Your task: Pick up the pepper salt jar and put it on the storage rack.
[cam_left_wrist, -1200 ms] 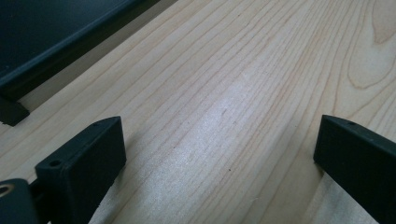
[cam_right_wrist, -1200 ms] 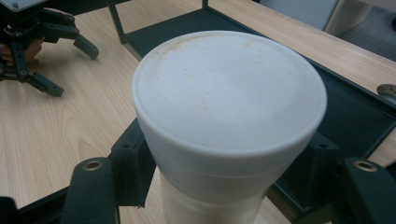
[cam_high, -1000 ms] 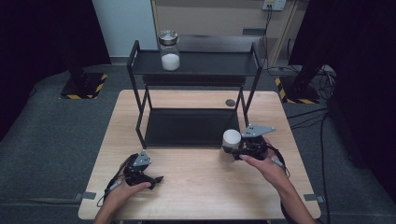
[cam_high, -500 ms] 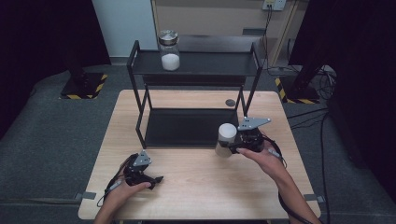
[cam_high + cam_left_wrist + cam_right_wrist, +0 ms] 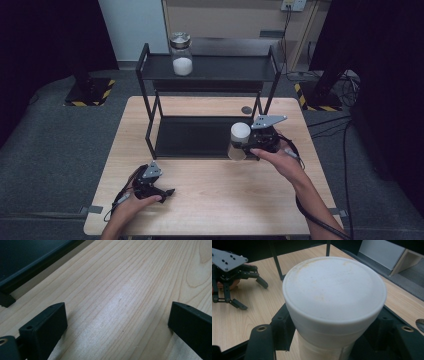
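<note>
Right gripper view: white-lidded jar [image 5: 334,302] seemingly clamped between jaws.

A two-level rack [image 5: 150,90] stands at the back of the counter [image 5: 210,200]. A jar [image 5: 181,53] sits on its top shelf, toward the left. In front of the rack's right end, the right gripper [image 5: 246,145] holds a second jar [image 5: 239,141] above the counter. The left gripper [image 5: 167,191] rests on the counter at front left, well apart from the rack.
</note>
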Demonstrator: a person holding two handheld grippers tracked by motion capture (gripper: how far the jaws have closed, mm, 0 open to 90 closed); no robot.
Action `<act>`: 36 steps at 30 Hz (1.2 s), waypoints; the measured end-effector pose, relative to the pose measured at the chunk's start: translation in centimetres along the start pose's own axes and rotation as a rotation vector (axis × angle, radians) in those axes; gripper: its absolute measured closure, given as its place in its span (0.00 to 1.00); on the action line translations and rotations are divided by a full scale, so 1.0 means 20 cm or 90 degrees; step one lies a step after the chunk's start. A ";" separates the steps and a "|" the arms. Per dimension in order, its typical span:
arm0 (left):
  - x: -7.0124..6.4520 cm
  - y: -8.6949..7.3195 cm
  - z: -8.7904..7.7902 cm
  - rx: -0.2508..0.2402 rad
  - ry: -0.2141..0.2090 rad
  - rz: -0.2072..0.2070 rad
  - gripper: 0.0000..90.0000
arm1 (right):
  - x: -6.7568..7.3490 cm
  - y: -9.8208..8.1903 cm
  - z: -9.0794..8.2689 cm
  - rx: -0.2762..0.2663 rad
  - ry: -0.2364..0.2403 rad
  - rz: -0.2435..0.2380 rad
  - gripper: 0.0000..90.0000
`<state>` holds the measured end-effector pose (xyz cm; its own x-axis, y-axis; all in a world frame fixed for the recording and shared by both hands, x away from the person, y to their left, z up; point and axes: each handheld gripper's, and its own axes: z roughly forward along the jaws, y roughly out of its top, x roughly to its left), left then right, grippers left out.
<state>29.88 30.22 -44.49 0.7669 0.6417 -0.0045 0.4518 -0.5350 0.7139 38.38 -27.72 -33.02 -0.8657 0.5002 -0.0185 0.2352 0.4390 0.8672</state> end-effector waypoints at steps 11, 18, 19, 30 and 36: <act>0.00 0.00 0.00 0.000 0.000 0.000 0.01 | -0.03 0.10 -0.03 -0.010 -0.002 0.000 0.39; 0.00 0.00 0.00 0.000 0.000 0.000 0.01 | -0.05 0.16 -0.06 -0.019 -0.005 0.004 0.39; 0.00 0.00 0.00 0.000 0.000 0.000 0.01 | -0.05 0.17 -0.07 -0.019 -0.006 0.005 0.39; 0.00 0.00 0.00 0.001 0.002 0.002 0.01 | -0.06 0.27 -0.15 -0.021 -0.016 0.003 0.39; 0.00 0.00 0.00 0.001 0.002 0.002 0.01 | -0.07 0.32 -0.21 -0.022 -0.020 0.007 0.39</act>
<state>29.84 30.18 -44.47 0.7668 0.6419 -0.0002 0.4502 -0.5376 0.7129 39.31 -28.66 -25.31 -0.8487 0.5283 -0.0244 0.2286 0.4080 0.8839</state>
